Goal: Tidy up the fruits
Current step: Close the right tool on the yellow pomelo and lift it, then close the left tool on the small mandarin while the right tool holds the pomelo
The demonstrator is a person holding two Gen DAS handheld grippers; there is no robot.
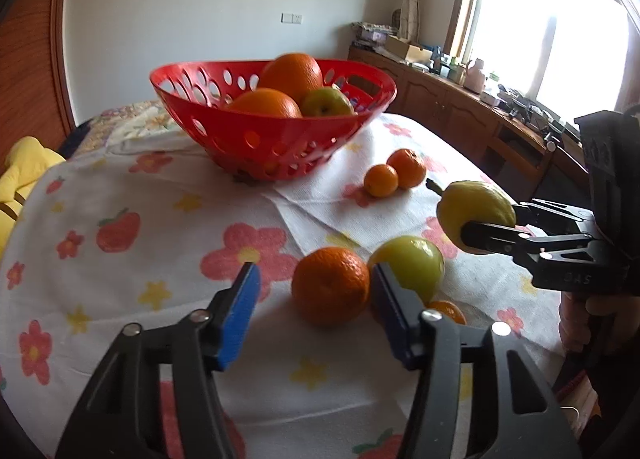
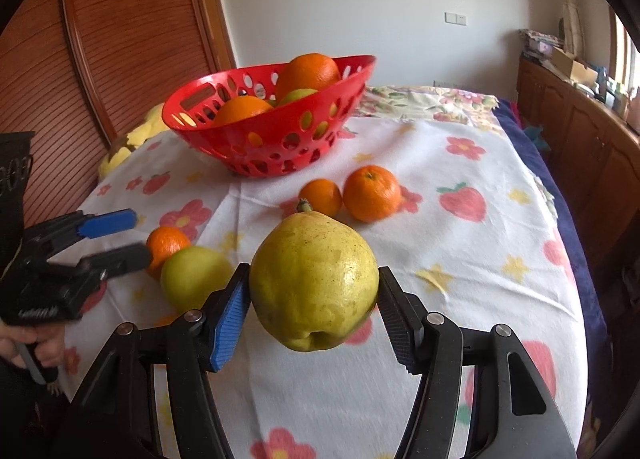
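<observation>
A table (image 2: 500, 259) draped in a white flowered cloth (image 2: 460, 227) bore a red basket (image 2: 256, 147), two small mandarins (image 2: 372, 193), a larger mandarin (image 1: 330, 285) and a green apple (image 1: 412, 263).

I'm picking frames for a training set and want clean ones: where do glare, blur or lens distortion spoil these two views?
Left wrist view: the bright window is blown out to white at upper right, and the red perforated plastic basket looks slightly soft. Right wrist view: even light with no glare, the yellow-green pear fairly sharp. Both views: fisheye bending toward the edges, dark corners.
</observation>
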